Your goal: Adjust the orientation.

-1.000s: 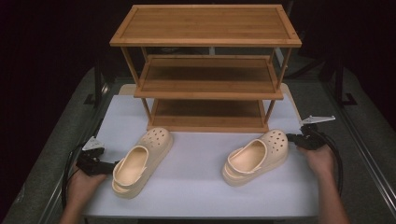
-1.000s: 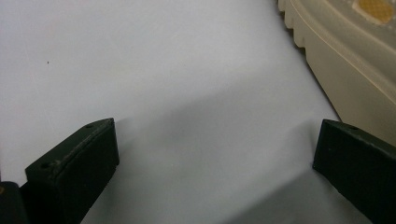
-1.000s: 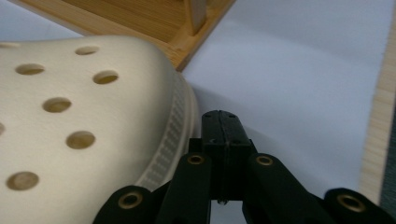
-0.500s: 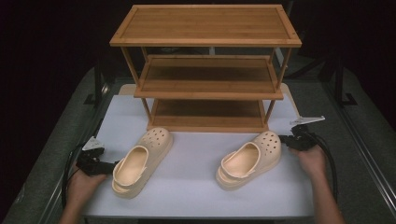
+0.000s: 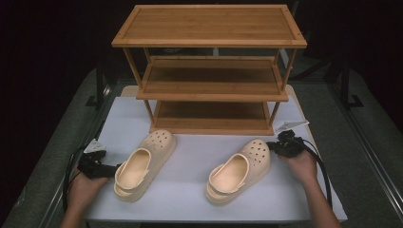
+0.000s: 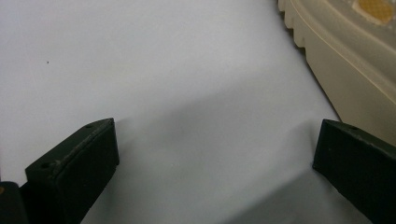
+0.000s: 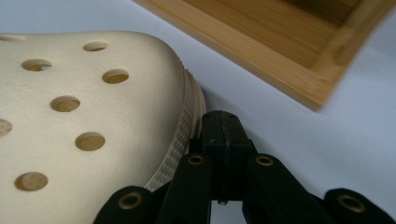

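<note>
Right tool [image 7: 223,128] pressed together against right clog [image 7: 88,116]; left tool [image 6: 210,154] spread beside left clog [image 6: 345,60].

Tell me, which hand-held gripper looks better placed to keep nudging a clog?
Right. The right hand-held gripper, shut, sits against the toe of the right clog. The left hand-held gripper stands open beside the left clog, not touching it.
</note>
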Demonstrator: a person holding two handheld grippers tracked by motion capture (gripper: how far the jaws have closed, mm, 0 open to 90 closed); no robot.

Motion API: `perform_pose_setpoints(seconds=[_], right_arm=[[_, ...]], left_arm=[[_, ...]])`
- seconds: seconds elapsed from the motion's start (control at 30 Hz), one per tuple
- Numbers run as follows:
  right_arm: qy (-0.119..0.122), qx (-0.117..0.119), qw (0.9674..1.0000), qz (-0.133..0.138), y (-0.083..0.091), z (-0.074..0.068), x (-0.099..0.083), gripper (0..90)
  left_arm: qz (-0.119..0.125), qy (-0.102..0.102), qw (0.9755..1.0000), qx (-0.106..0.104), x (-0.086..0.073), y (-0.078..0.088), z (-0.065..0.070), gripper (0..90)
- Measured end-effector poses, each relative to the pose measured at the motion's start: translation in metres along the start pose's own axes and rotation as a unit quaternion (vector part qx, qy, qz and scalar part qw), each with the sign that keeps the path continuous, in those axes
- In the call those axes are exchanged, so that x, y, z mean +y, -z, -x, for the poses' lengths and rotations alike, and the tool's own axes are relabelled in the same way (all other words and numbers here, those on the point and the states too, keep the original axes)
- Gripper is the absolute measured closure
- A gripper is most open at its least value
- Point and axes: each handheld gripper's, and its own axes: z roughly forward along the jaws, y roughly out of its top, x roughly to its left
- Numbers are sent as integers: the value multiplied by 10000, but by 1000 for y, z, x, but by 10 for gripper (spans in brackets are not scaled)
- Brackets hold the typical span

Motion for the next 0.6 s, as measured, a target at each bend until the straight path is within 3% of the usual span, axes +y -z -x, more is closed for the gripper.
perform_pose_setpoints(seconds=[0.2,0.43,0.6], right_arm=[[162,92,9998,-37,-6,-13,5,900],[85,211,9997,38,-5,-10,3,899],[33,122,9999,103,7,-4,-4,898]], left_arm=[[2,-1,10000,-1,0,0,0,0],[-2,-3,10000,-1,0,0,0,0],[2,-2,10000,-4,0,0,0,0]])
